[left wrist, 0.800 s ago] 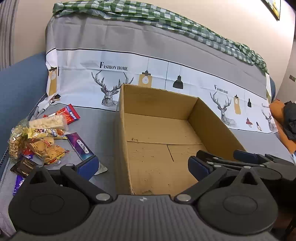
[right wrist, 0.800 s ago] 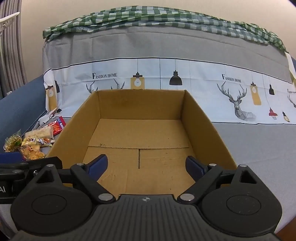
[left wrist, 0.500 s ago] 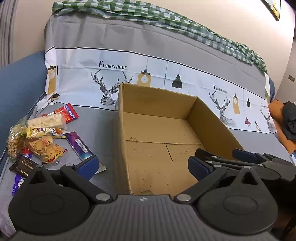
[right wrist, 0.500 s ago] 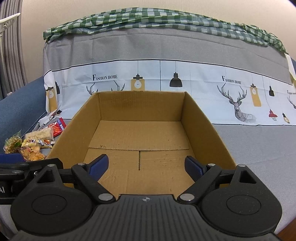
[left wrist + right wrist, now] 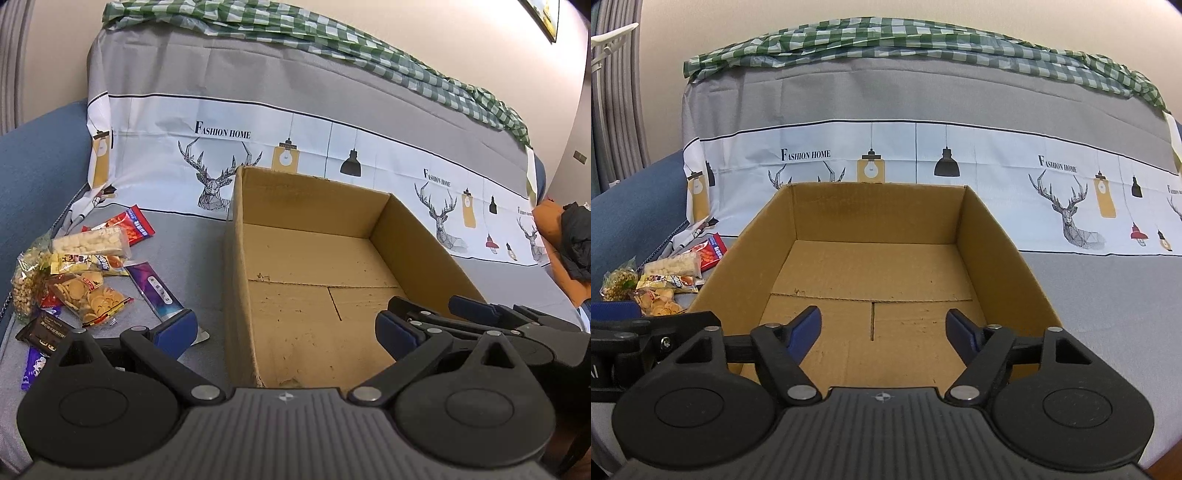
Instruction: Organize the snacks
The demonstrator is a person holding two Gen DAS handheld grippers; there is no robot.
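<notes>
both grippers, left gripper (image 5: pixel 282 328) and right gripper (image 5: pixel 882 330), wide open and empty over the bare cardboard box (image 5: pixel 993 229), nothing packed yet, so next comes the left reaching for the snack pile (image 5: pixel 79 269).

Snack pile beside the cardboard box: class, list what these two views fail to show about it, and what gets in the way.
- Left wrist view: the purple wrapper and dark chocolate packet are partly covered by the left gripper.
- Right wrist view: the cardboard box wall and the other gripper's arm hide the nearer snacks.
- Both views: packet lettering is too small to read.
</notes>
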